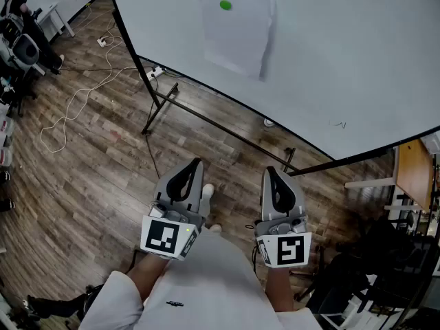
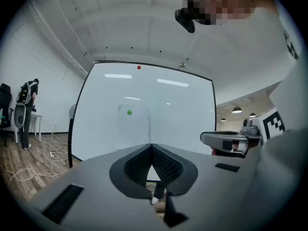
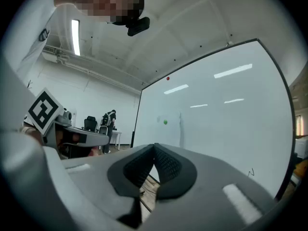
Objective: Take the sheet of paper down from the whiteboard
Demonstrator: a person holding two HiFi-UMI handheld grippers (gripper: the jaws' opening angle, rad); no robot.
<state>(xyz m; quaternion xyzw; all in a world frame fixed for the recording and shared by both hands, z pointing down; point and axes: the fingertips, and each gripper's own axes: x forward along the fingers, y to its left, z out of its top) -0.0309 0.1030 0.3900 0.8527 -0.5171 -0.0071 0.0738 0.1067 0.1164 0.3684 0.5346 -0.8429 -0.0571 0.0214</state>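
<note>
The whiteboard (image 1: 330, 60) is standing on its stand (image 1: 161, 105) on the floor (image 1: 89, 184), ahead of both claws. The sheet of paper (image 1: 234, 29) is hanging on the board's left part, with a round magnet (image 1: 225, 5) sitting near its top. The left claw (image 1: 197, 162) and the right claw (image 1: 269, 171) are hovering side by side, well apart from the board. A cable (image 1: 75, 105) is lying on the floor left of the stand, and a person (image 2: 29, 105) is standing farther left.
</note>
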